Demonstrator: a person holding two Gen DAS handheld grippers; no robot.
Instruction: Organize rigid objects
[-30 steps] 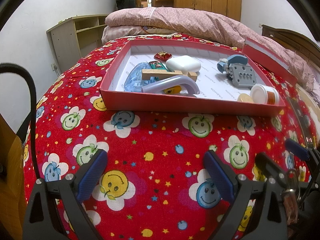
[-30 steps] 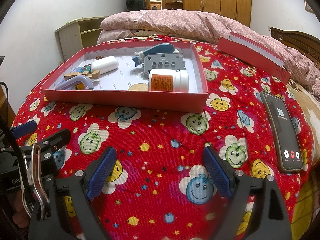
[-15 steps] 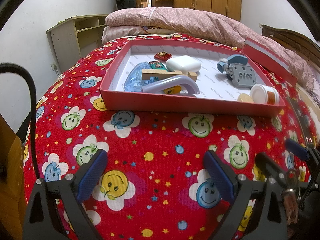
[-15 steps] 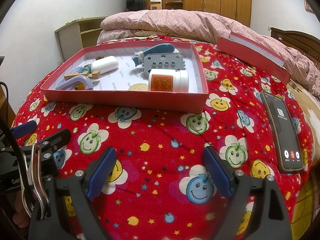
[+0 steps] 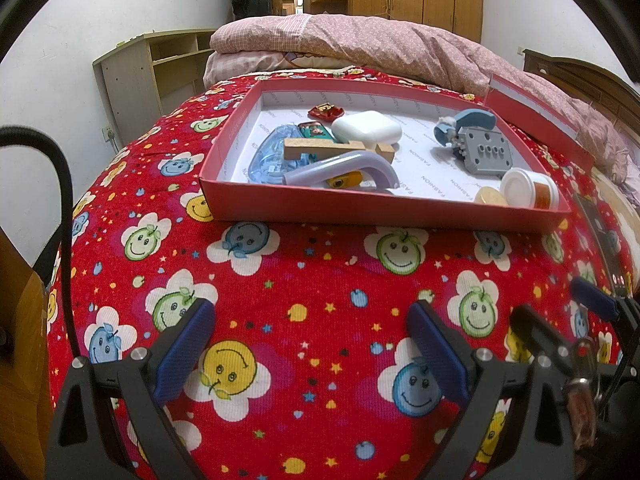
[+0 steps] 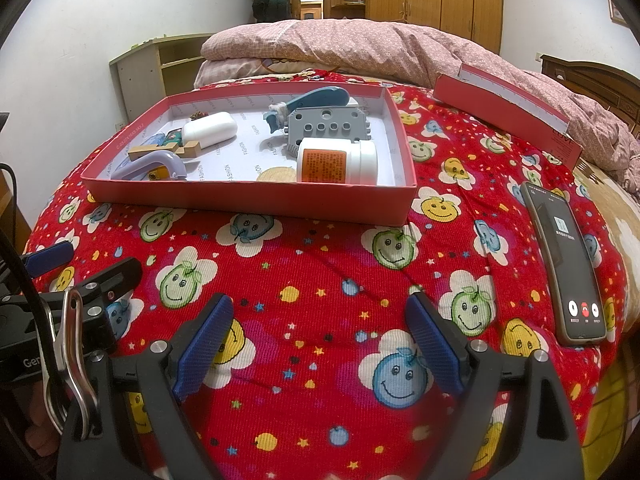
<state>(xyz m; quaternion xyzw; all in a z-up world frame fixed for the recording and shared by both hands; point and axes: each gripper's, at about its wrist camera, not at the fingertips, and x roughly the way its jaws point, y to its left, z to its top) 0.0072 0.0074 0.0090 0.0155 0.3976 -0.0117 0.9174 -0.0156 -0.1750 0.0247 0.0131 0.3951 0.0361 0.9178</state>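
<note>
Jaws wide on both the left gripper (image 5: 310,346) and right gripper (image 6: 320,340), nothing between them, hovering over the bedspread (image 6: 320,280); ahead, the red box (image 6: 248,196) holds the white bottle (image 6: 338,162), grey block (image 6: 326,128), white case (image 5: 366,130); only the right view fully shows the phone (image 6: 564,268) beside it.

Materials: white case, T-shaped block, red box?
White case: looks like glossy hard plastic, smooth with soft highlights. T-shaped block: probably unfinished wood, tan and matte with sharp edges. Red box: likely cardboard, thin straight walls, printed paper lining.
</note>
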